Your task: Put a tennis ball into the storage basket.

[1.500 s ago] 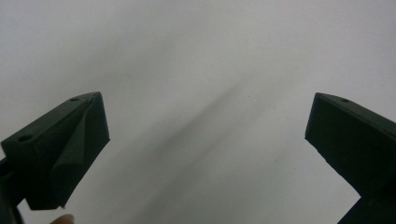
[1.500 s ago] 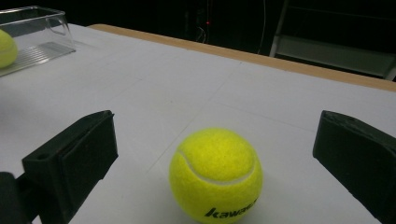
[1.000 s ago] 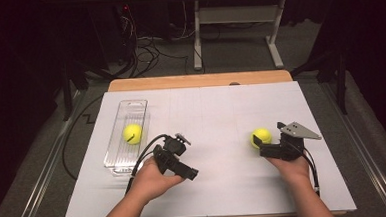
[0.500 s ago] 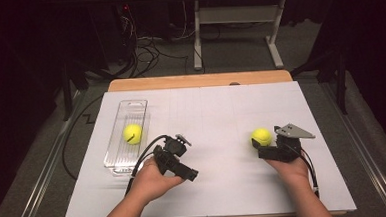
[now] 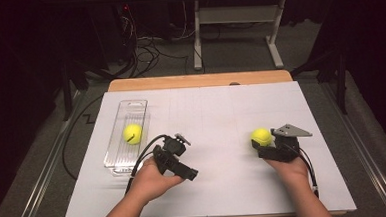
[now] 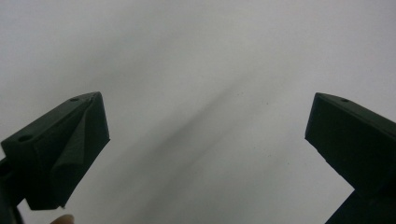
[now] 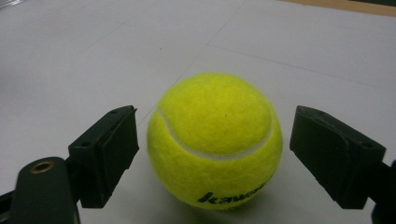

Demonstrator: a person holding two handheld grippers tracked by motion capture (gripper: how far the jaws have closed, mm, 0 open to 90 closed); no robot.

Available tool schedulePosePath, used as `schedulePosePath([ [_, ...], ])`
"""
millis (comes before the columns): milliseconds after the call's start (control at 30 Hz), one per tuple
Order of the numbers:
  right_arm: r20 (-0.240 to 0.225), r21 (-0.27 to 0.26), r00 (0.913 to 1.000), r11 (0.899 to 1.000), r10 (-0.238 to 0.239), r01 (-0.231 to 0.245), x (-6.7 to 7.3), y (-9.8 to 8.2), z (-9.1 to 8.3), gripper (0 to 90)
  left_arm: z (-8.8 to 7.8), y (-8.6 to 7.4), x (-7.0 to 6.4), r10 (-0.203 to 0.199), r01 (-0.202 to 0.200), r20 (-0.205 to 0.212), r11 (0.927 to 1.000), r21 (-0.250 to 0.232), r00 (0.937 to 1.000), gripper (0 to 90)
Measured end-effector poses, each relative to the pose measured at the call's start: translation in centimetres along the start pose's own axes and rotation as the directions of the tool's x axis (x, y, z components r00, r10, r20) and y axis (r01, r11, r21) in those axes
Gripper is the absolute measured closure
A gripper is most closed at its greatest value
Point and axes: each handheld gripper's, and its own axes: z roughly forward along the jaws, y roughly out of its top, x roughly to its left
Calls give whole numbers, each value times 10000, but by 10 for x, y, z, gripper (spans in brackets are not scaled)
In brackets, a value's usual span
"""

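A yellow tennis ball [image 5: 261,136] rests on the white table at the right, and in the right gripper view the ball [image 7: 215,121] sits between the two black jaws. My right gripper [image 5: 263,146] [image 7: 215,140] has just been closing its jaws around it. A thin gap remains on each side, so the pads do not press on the ball. A second yellow ball [image 5: 132,133] lies in a clear plastic tray [image 5: 114,162] at the left. My left gripper [image 5: 187,171] [image 6: 205,130] stands open over bare table, right of the tray, with nothing between its jaws.
A white sheet [image 5: 206,113] covers the wooden table [image 5: 199,80]. Cables trail from both grippers toward the near edge. Beyond the far edge are a dark floor, loose cables and a white metal stand [image 5: 237,26].
The right gripper's jaws have drawn in toward the ball, which has stayed put. The left hand and gripper have not moved.
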Motion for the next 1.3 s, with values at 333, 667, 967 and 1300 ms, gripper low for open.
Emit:
schedulePosePath([
  [333,-25,253,10000,9996,90,-89,-3,0,3,217,-1,0,1,10,-10,-13,10000,-27,10000,6],
  [667,-60,434,10000,9990,-59,61,1,1,8,256,-2,-1,1,-2,1,-48,10000,-69,10000,6],
  [967,-93,498,10000,9988,32,-27,-1,1,8,260,0,0,0,33,-30,-153,9999,160,9999,6],
  [1300,-58,533,10000,9986,20,-17,0,0,9,259,0,1,1,-24,27,-130,9998,183,9999,6],
])
